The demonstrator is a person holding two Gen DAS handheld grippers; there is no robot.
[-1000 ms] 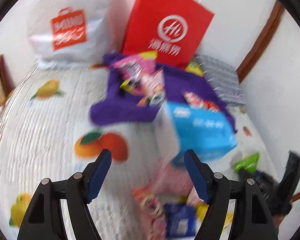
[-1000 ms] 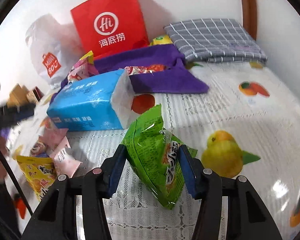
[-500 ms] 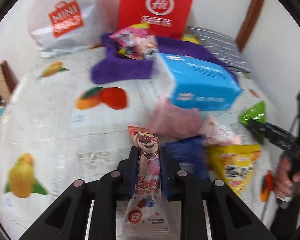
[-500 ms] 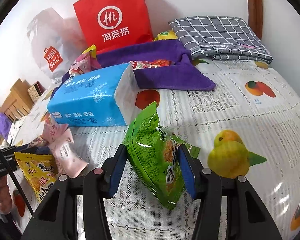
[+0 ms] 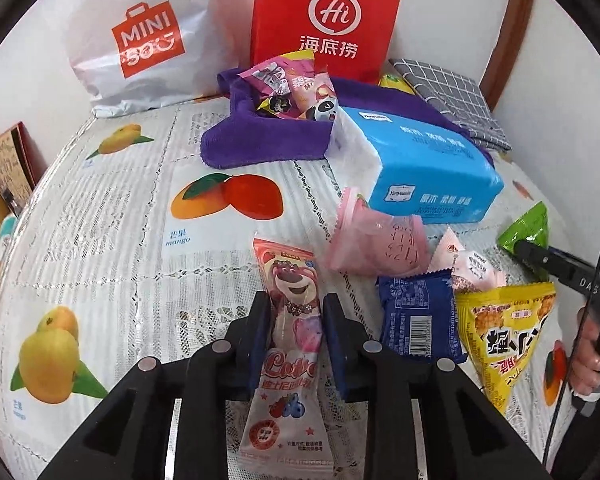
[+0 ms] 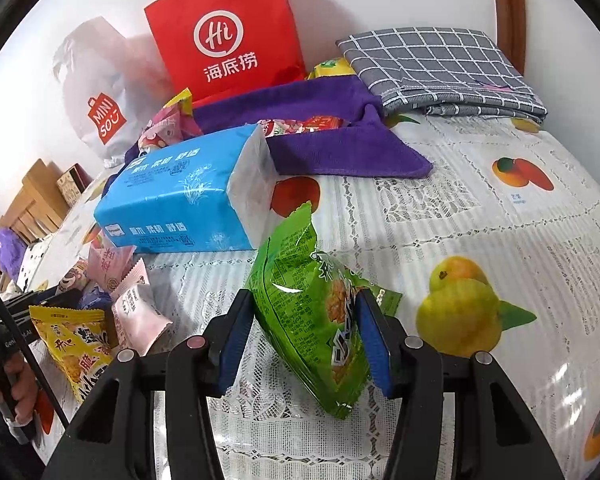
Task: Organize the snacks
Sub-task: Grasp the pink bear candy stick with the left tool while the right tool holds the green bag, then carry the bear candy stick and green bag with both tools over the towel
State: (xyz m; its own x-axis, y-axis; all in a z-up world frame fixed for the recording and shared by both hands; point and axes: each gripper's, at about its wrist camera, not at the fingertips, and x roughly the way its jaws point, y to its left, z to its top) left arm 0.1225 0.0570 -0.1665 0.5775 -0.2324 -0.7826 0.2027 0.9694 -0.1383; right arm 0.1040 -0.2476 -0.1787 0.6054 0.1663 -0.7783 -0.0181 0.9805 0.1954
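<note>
Fruit-print tablecloth (image 5: 100,240) bearing scattered snacks: left gripper (image 5: 296,320), jaws just closing, is clamping bear-print candy packet (image 5: 290,344) mid-length; lifting straight should be avoiding blue wafer packet (image 5: 418,320) alongside.

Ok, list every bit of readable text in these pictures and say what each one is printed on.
"MINI SO": white plastic bag.
"Hi" with "海底捞": red paper bag.
"mango", under "芒果": tablecloth, by the mango print.
"Lotso": bear snack packet in the left tool.
Too small or blurred: blue tissue pack, yellow packet, dark blue packet, green packet, pink packets.
</note>
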